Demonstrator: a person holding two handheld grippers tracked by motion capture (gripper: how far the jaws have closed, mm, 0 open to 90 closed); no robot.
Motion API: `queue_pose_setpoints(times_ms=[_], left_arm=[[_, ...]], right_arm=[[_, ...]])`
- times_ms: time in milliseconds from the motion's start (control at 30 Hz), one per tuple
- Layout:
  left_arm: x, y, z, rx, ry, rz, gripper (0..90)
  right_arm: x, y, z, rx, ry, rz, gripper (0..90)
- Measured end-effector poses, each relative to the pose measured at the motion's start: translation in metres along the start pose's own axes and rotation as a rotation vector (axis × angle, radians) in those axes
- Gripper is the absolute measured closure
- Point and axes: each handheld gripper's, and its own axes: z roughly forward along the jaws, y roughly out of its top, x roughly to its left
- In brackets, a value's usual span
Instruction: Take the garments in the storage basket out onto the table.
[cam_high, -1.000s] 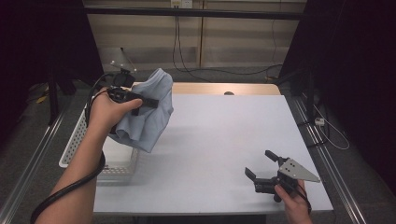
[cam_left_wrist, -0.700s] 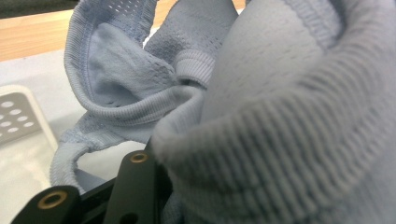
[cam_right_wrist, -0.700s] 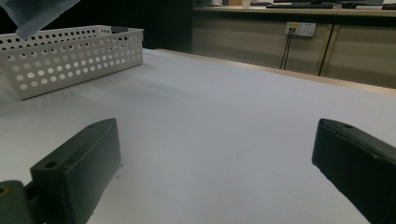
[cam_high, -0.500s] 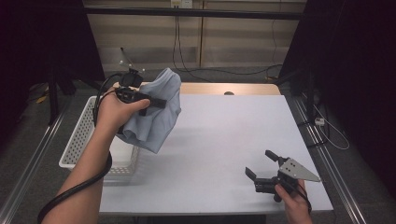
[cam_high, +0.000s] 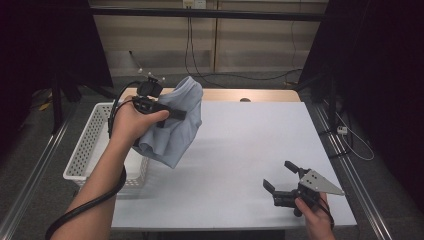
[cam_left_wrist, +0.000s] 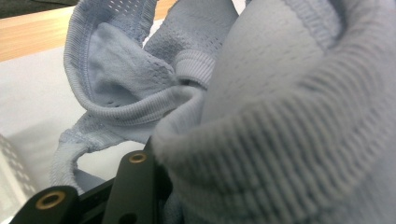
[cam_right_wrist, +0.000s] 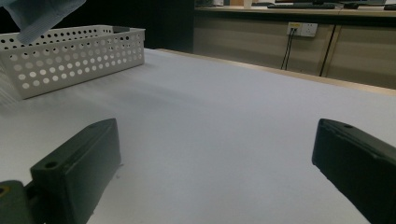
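Holding the light blue knitted garment (cam_high: 176, 125) bunched between its jaws, the left gripper (cam_high: 172, 113) hangs beside the white perforated plastic basket (cam_high: 90, 145). The right gripper (cam_high: 280, 181), jaws wide and empty, should pinch a hanging edge before the tabletop (cam_high: 250, 145) takes it.

My right gripper (cam_right_wrist: 215, 172): jaws wide apart, nothing between them, low over the white table (cam_right_wrist: 224, 121). White perforated basket (cam_right_wrist: 70, 53): far left, resting on the table. Pale blue cloth (cam_right_wrist: 39, 14): a corner hanging in the air above the basket's left end. Wall socket with two cables (cam_right_wrist: 299, 29): on the panelled wall beyond the table.
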Motion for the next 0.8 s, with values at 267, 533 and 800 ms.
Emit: queue_pose_setpoints(times_ms=[267,533,800], left_arm=[[-0.004,-0.005,0.012,0.017,-0.014,0.018,55.2],[-0.009,-0.007,0.018,0.003,-0.02,0.029,55.1],[-0.013,-0.012,0.028,0.016,-0.032,0.033,54.9]], right_arm=[[0.0,0.0,0.0,-0.001,0.004,0.0,0.9],[0.001,0.001,0.0,-0.001,0.006,-0.002,0.9],[0.001,0.001,-0.001,-0.003,0.008,-0.002,0.9]])
